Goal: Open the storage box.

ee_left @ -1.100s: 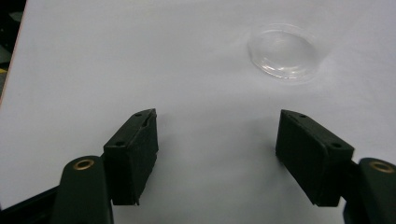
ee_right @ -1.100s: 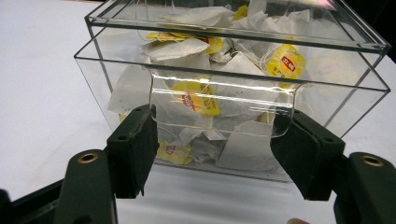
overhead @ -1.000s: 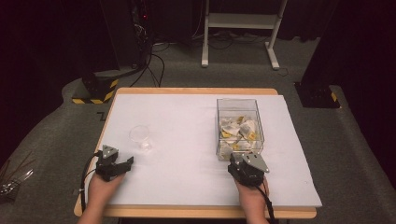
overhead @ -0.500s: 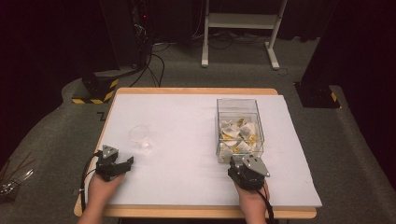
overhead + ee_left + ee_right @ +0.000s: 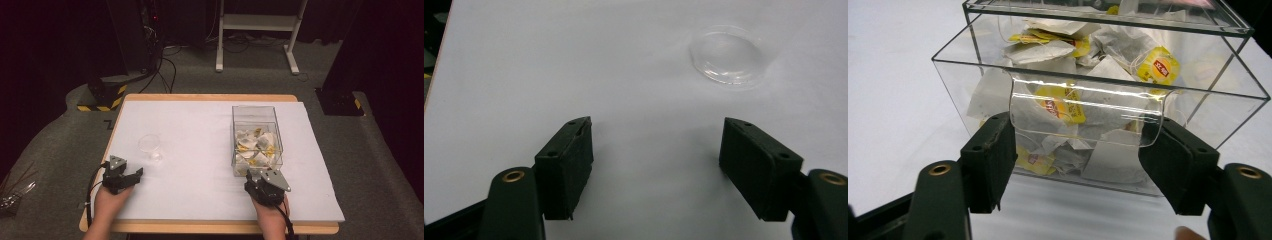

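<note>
At the near left corner of the desk, my left tool rests low on the white surface with its jaws spread wide and nothing between them. Just beyond it, slightly toward the middle, a small clear plastic cup stands upright on the desk; through the left gripper view the cup sits ahead and to the right of the jaws, apart from both. Farther right, a clear acrylic box holds a heap of tea bags with yellow tags. My right tool sits at the near wall of that box, jaws parted and gripping nothing. From the right gripper view the box looms just ahead, its curved clear front opening lying between the two jaws, and tea bags are piled behind it.
</note>
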`<state>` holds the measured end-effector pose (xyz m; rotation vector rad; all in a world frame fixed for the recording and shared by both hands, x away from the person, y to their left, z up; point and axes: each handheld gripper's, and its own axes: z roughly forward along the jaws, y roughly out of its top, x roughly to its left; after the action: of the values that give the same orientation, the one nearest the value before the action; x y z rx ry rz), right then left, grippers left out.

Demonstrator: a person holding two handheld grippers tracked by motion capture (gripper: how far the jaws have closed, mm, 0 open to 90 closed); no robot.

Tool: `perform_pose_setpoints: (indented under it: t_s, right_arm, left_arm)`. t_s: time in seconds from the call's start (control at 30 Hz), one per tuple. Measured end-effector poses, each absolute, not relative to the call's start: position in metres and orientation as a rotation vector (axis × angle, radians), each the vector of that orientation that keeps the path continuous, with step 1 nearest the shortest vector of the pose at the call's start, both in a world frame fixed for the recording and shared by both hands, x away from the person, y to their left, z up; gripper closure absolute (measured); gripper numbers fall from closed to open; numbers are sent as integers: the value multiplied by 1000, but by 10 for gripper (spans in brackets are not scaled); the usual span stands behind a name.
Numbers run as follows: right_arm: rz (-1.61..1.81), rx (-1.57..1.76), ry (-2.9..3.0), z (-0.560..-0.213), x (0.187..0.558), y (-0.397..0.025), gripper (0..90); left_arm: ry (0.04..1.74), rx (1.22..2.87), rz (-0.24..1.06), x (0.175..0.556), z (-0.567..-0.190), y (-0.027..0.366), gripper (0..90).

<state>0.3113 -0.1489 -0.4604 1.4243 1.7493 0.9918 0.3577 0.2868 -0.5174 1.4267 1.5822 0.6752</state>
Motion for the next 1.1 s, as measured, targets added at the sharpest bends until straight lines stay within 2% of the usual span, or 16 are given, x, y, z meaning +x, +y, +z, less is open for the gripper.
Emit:
perform_pose_setpoints:
  t_s: [0.13,0.27,0.5,0.7,1.1]
  right_arm:
    - [1009,1434,1753,-459,312,-153,253]
    - [1025,1436,1771,-458,309,-157,255]
    - [1074,1416,1778,-453,299,-165,326]
    - [1122,1380,1765,-444,294,-175,437]
    - [1173,1372,1699,-426,310,-199,523]
  left_arm:
    - [1582,1427,675,358,-517,287,297]
    - [1582,1427,675,358,-517,287,297]
    - [1583,1422,676,358,-517,287,297]
    - [1583,1421,677,358,-517,287,297]
    - [1582,1427,675,358,-517,287,297]
